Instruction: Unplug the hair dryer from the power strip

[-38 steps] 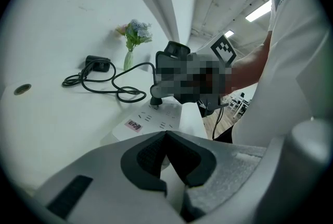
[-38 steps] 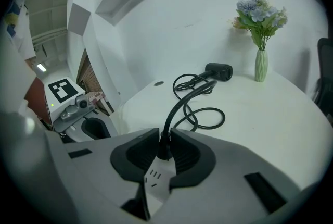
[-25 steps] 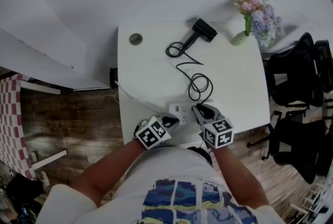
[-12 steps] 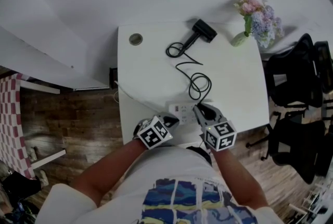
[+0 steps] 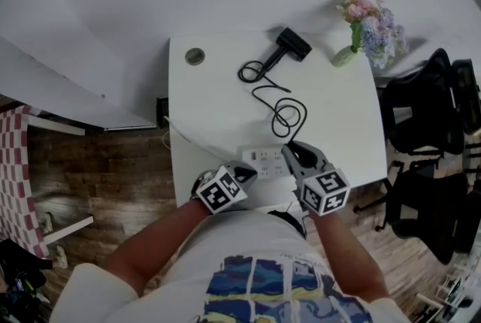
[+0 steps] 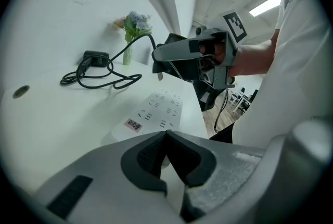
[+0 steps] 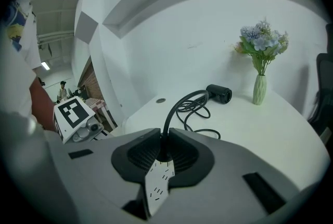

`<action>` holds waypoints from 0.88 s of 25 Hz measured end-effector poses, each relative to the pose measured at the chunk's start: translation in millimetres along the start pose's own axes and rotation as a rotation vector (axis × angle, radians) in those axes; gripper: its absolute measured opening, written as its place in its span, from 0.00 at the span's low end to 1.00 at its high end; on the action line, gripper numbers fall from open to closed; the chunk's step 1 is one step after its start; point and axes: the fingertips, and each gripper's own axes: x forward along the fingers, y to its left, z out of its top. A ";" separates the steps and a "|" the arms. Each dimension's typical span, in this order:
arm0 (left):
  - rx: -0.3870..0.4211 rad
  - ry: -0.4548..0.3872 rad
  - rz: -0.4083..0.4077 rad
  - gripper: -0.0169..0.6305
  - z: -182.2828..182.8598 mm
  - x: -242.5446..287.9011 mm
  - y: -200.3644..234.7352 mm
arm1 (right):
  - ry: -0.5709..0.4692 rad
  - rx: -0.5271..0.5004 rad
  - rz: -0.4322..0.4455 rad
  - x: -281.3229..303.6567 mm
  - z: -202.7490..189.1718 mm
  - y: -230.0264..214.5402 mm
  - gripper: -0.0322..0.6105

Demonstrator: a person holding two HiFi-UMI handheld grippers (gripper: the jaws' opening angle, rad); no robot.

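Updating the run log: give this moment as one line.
right gripper: shut on plug | plug: above power strip | left gripper: shut

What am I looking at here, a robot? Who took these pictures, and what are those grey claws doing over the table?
No robot: a person holds a two-jaw gripper in each hand. One picture comes from a camera on the person's head, looking down; the other two from cameras riding on the grippers, looking along their jaws. On the white table lie a power strip, a black hair dryer with its looped cord, and a vase of flowers. The right gripper clamps the dryer's plug above the strip, prongs bare, so it is unplugged. The left gripper is shut and empty, tips by the strip's near end.
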 end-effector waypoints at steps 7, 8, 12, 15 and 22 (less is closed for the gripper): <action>-0.008 -0.007 -0.004 0.03 -0.2 -0.8 -1.1 | -0.003 0.005 0.005 -5.1 0.1 3.1 0.12; -0.005 -0.006 -0.003 0.03 -0.3 -0.7 -1.1 | -0.003 0.007 0.004 -5.3 0.0 2.8 0.12; -0.008 -0.009 -0.001 0.03 0.2 -1.2 -0.7 | -0.005 0.012 0.006 -6.1 1.4 3.1 0.12; -0.010 -0.010 -0.002 0.03 0.0 -1.2 -1.1 | -0.006 0.013 0.009 -6.1 2.1 4.1 0.12; -0.008 -0.012 -0.002 0.03 0.1 -0.9 -0.4 | -0.009 0.019 0.010 -5.6 2.2 2.2 0.12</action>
